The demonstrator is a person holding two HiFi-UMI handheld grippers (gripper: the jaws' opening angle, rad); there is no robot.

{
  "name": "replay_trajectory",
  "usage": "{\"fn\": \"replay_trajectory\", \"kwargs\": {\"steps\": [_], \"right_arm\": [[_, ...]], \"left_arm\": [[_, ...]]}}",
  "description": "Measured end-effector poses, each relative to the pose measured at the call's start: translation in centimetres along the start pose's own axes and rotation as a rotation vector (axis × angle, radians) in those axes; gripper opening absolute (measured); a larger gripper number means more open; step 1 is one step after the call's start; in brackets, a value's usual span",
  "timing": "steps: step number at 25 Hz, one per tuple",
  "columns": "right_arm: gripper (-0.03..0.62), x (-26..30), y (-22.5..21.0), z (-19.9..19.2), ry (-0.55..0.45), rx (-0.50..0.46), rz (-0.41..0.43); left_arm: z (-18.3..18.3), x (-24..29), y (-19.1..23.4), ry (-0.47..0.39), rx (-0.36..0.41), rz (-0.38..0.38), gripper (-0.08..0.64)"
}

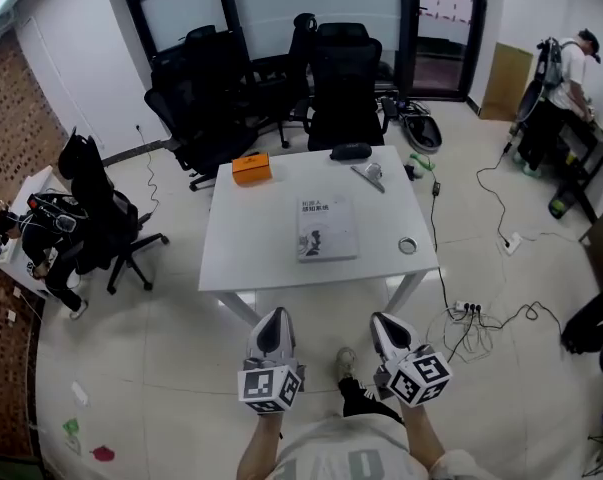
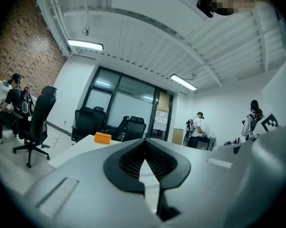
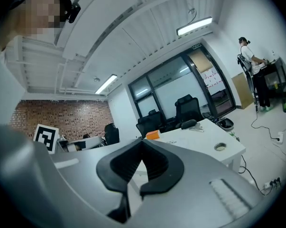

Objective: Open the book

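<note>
A closed grey book (image 1: 327, 228) lies flat in the middle of the white table (image 1: 241, 258), its cover up. My left gripper (image 1: 274, 321) and right gripper (image 1: 387, 324) hang side by side in front of the table's near edge, well short of the book. Both point level toward the table. In the left gripper view the left gripper (image 2: 143, 148) has its jaws shut with nothing between them. In the right gripper view the right gripper (image 3: 142, 148) is likewise shut and empty. The book is hidden behind the jaws in both gripper views.
On the table stand an orange box (image 1: 251, 168), a black case (image 1: 351, 151), a grey tool (image 1: 369, 175) and a cable hole (image 1: 408, 245). Black office chairs (image 1: 281, 88) crowd the far side. A seated person (image 1: 41, 238) is left, another person (image 1: 561, 88) far right. Cables (image 1: 481, 318) trail on the floor.
</note>
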State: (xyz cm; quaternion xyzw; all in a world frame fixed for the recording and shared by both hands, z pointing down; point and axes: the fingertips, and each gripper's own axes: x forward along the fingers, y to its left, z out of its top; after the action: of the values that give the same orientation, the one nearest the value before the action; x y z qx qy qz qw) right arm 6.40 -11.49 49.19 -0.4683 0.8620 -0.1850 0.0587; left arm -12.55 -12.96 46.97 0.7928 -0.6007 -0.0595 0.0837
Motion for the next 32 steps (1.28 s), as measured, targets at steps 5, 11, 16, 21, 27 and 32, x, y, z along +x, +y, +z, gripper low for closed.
{"fn": "replay_trajectory", "kwargs": {"steps": [5, 11, 16, 21, 27, 32], "right_arm": [[0.003, 7.6, -5.5, 1.8, 0.020, 0.008, -0.001], [0.003, 15.6, -9.5, 5.2, 0.031, -0.023, 0.037], [0.003, 20.1, -10.7, 7.4, 0.006, -0.034, 0.039], [0.003, 21.8, -12.7, 7.5, 0.023, -0.005, -0.019], [0.003, 23.6, -14.5, 6.4, 0.058, 0.022, -0.072], [0.003, 24.6, -14.2, 6.2, 0.059, 0.043, -0.076]], "left_arm": [[-0.2, 10.0, 2.2, 0.016, -0.006, 0.021, 0.018], [1.4, 18.5, 3.0, -0.015, 0.006, 0.016, 0.017], [0.9, 22.6, 4.4, 0.001, 0.010, 0.047, 0.017], [1.9, 26.0, 3.8, 0.007, 0.022, -0.010, 0.017], [0.4, 27.2, 4.3, 0.041, 0.029, -0.033, 0.017], [-0.5, 27.3, 5.4, 0.061, 0.014, -0.029, 0.017]]}}
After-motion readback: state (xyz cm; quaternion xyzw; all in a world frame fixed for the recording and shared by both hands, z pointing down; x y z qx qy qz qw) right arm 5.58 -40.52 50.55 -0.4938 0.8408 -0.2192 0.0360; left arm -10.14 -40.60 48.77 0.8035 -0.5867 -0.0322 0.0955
